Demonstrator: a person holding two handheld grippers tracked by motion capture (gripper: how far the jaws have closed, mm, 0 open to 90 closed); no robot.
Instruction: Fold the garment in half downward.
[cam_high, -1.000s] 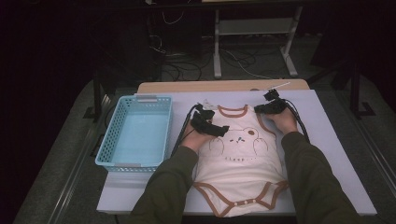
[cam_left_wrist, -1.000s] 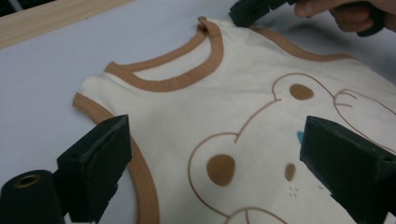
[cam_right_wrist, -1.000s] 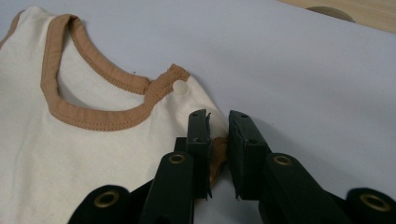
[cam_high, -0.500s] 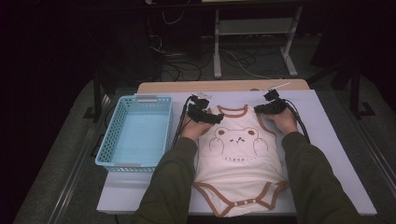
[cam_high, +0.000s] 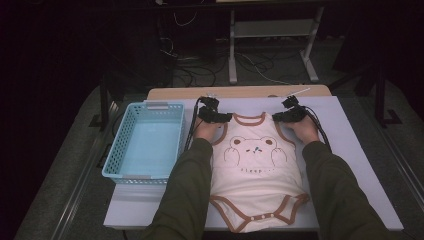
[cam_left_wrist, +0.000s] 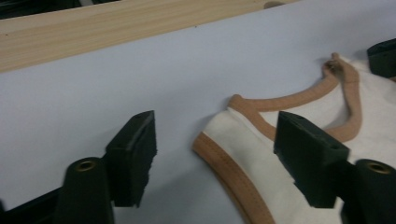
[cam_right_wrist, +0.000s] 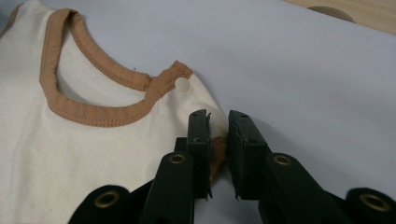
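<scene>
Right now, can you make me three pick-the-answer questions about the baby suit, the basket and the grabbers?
1. Where is the basket?
A. left of the bodysuit
B. on the bodysuit
C. on the floor

2. What colour is the bodysuit's trim?
A. green
B. brown
C. black

3. What is the right gripper doing?
A. hanging wide open
B. pinching the bodysuit's shoulder edge
C. holding the basket

Answers: 1 A, the high view shows it beside the garment on the table. 2 B, brown binding rims neck and legs. 3 B, brown edge sits between its nearly closed jaws.

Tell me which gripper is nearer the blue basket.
Left. The left gripper sits at the bodysuit's shoulder, just beside the blue basket; the right gripper grips the opposite shoulder, farther away.
</scene>
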